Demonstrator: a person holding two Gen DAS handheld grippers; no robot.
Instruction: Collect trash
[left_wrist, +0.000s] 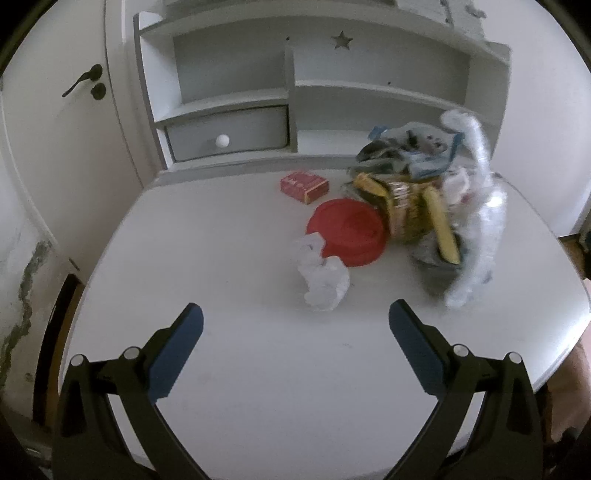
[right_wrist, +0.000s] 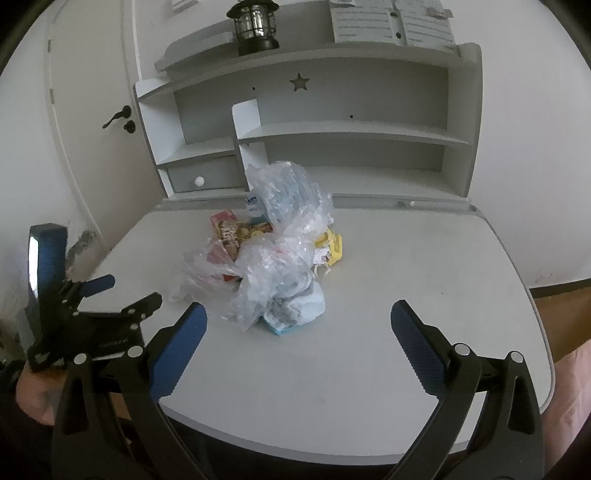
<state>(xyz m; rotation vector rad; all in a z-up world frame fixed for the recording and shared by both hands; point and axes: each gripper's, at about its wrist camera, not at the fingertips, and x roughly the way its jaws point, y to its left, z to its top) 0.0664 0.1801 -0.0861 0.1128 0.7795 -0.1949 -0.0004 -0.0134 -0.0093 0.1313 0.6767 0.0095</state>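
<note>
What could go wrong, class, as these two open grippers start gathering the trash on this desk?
1. The crumpled white paper is light; closing fingers may push it away instead of pinching it.
2. The red lid lies flat, so it may be hard to grip.
3. The clear plastic bag of wrappers looks loosely bunched; lifting it could spill contents.

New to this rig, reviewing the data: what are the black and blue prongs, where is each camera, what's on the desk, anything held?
No robot arm here: a person carries two handheld grippers, each with a fisheye camera looking along its blue-padded fingers. The left gripper and right gripper both hang open over the white desk, holding nothing. On the desk: a crumpled white paper, a red plastic lid, a small red box, and a clear plastic bag stuffed with wrappers. The right view also catches the left gripper from the side.
</note>
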